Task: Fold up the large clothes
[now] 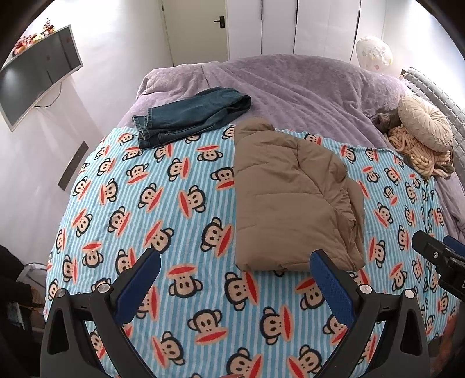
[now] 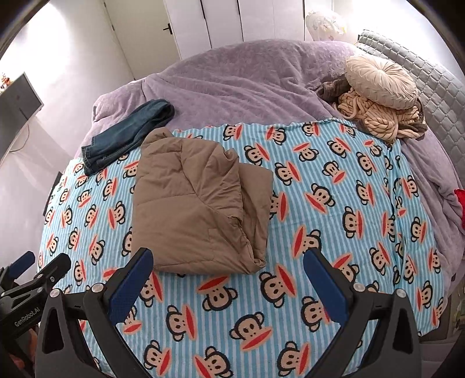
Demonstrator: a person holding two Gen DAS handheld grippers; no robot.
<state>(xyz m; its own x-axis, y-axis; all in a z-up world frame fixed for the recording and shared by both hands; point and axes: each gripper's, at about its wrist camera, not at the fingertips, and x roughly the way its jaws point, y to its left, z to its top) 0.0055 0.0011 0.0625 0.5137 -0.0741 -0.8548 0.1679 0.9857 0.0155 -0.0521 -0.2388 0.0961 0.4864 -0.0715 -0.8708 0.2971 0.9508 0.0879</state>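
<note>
Both wrist cameras look down from near the bed's foot, sharing the monkey-print blanket (image 1: 180,180) and headboard (image 2: 436,96).

The bed (image 1: 290,84) wears a purple cover, with a monkey-print striped blanket (image 1: 180,209) spread over its near half. A folded brown jacket (image 1: 290,197) lies on the blanket; folded jeans (image 1: 189,116) straddle its far edge; cushions (image 1: 421,136) sit near the headboard.

Bedroom, bright even light. White walls; white door (image 1: 197,29) with dark handle at far end, white wardrobe panels (image 1: 308,27) beside it. Wall-mounted TV (image 1: 37,72) at left. Bed under lilac blanket (image 1: 305,84), striped monkey-print sheet (image 1: 180,232) over near part. Grey quilted headboard (image 2: 436,87) at right.
</note>
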